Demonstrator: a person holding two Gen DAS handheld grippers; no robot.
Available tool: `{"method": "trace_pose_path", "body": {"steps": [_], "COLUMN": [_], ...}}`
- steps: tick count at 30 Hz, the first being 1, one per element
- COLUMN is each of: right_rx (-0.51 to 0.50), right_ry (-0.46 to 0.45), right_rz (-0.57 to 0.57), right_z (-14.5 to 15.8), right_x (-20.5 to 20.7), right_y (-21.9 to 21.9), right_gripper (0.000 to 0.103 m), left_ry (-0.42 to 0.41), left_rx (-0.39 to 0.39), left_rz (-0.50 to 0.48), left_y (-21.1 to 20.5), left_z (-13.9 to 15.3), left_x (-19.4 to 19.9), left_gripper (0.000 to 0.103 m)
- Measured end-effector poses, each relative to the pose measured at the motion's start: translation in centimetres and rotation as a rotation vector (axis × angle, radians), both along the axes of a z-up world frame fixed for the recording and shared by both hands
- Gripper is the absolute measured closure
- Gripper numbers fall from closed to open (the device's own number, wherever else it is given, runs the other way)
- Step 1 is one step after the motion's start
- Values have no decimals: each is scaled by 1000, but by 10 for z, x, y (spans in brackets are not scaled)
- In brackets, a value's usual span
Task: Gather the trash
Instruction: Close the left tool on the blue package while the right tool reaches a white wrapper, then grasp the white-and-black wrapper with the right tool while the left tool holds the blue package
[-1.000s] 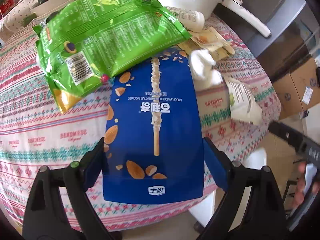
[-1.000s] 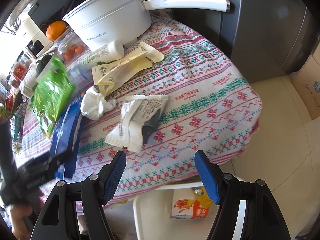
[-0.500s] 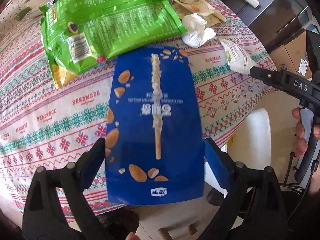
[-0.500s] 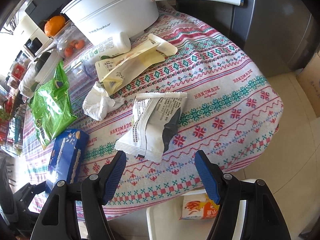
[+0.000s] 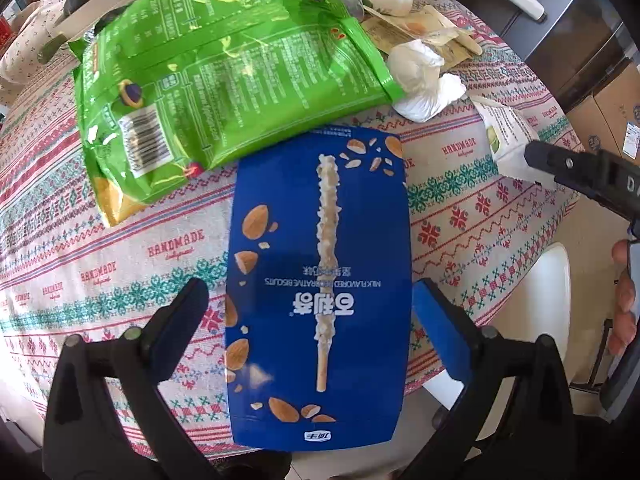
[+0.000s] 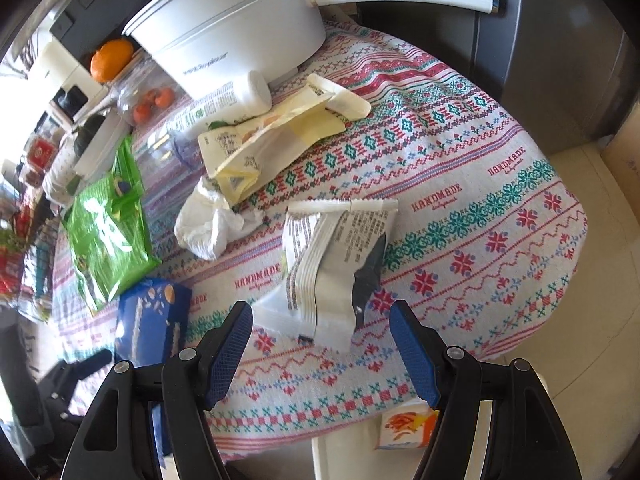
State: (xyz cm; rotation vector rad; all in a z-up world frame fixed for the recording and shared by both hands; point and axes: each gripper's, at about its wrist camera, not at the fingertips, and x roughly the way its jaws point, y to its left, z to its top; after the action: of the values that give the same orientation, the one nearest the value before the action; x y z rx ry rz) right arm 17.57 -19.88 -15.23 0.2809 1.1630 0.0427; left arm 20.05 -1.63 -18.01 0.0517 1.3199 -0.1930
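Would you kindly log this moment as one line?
left gripper: open astride blue box | right gripper: open above white wrapper

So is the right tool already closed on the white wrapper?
No. In the right wrist view the right tool stands open above the tablecloth, with the white wrapper lying just beyond its fingertips, untouched.
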Motion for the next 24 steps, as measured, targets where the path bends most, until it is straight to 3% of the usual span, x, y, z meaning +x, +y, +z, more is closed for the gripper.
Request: {"method": "trace_pose_path", "body": {"steps": [6, 8, 9, 10, 11, 13, 15, 16, 17, 19, 20, 21, 24], "right_rx": [64, 99, 115, 133, 145, 146, 136, 129, 138, 133, 113, 94, 74], "right_ry": [-16, -11, -8, -4, 0, 8, 14, 17, 16, 16, 8, 0, -17], "right_rz": [-52, -71, -74, -73, -66, -51, -34, -28, -23, -27, -22, -14, 14], "right_z": [-9, -12, -13, -15, -16, -18, -19, -20, -19, -17, -13, -10, -2], "right_x": [7, 8, 8, 8, 8, 9, 9, 9, 8, 7, 5, 4, 0], "right_y": [-13, -19, -21, -22, -22, -21, -18, -18, -17, -17, -16, -14, -11], "right_gripper": [31, 38, 40, 45, 50, 56, 62, 71, 74, 78, 79, 79, 80], "left_ry": [-29, -33, -33, -39, -36, -19, -4, -3, -1, 0, -8, -25, -54], "left_rx": [-21, -36, -45, -50, -66, -109, -100, -115, -121, -128, -132, -134, -116], "left_rz": [-13, -16, -19, -22, -27, -12, -25, -21, -13, 1, 9, 19, 4], "left_y": [5, 7, 10, 13, 18, 27, 29, 31, 33, 35, 33, 32, 19], "left_z": [9, 14, 17, 21, 25, 28, 25, 25, 26, 28, 31, 35, 42], "left_x": [-7, -11, -16, -21, -26, -29, -33, -35, -37, -37, -39, -41, -44], "left_gripper": [13, 13, 24, 50, 85, 89, 89, 89, 85, 58, 28, 12, 8]}}
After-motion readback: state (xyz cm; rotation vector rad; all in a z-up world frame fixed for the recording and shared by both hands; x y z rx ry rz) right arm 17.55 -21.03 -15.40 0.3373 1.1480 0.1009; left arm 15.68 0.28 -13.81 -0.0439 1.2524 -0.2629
